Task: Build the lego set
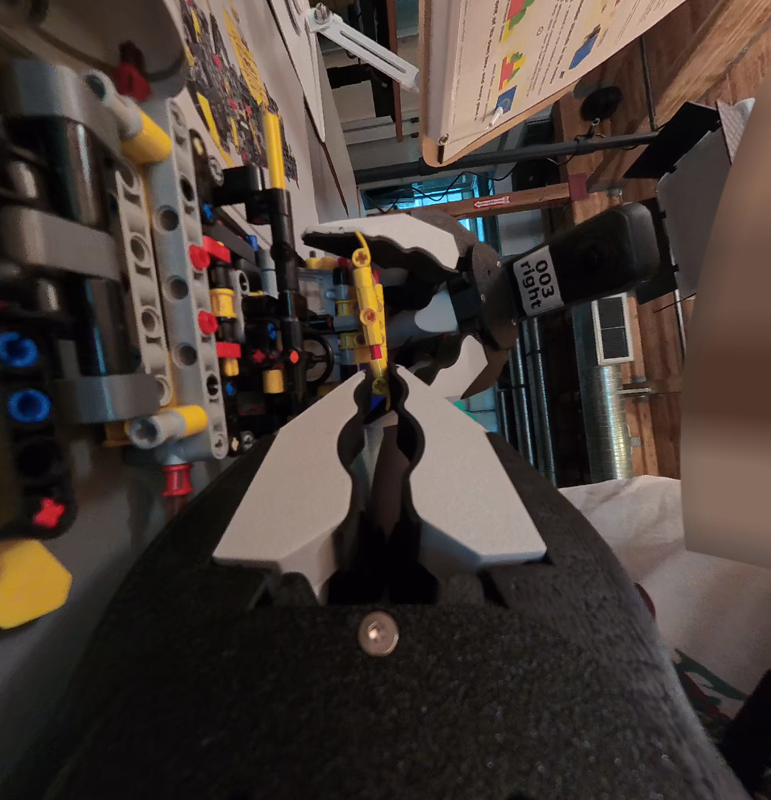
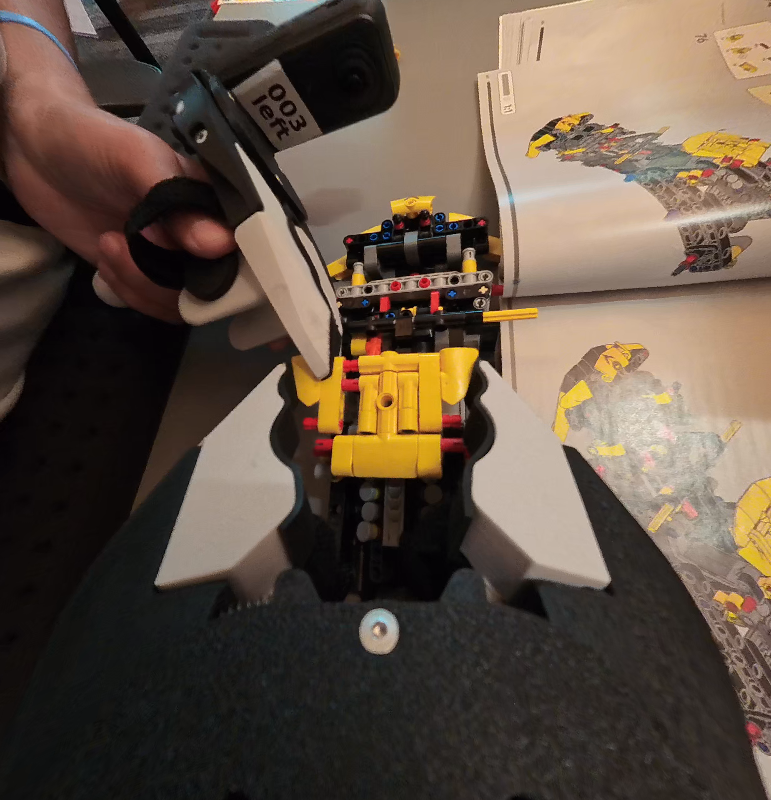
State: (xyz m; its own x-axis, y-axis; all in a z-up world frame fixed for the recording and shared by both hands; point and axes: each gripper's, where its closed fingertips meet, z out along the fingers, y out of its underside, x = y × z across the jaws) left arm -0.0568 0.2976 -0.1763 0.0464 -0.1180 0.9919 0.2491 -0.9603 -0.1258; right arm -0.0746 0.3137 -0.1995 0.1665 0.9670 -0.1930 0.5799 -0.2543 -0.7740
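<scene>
Right tongs (image 2: 388,415) clamp the model (image 2: 414,277); left tongs (image 1: 381,385) pinch its nine-o'clock yellow panel (image 2: 321,389), which could pop off.

A pale grey surface (image 2: 418,151) carries the yellow-and-black lego model (image 2: 414,303), with an open instruction booklet (image 2: 635,259) just beside it.

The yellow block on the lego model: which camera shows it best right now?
The right wrist view: the yellow block faces the camera whole, between the right gripper fingers, with the left gripper tip at its corner. The left wrist view shows it only edge-on, a thin yellow strip.
</scene>
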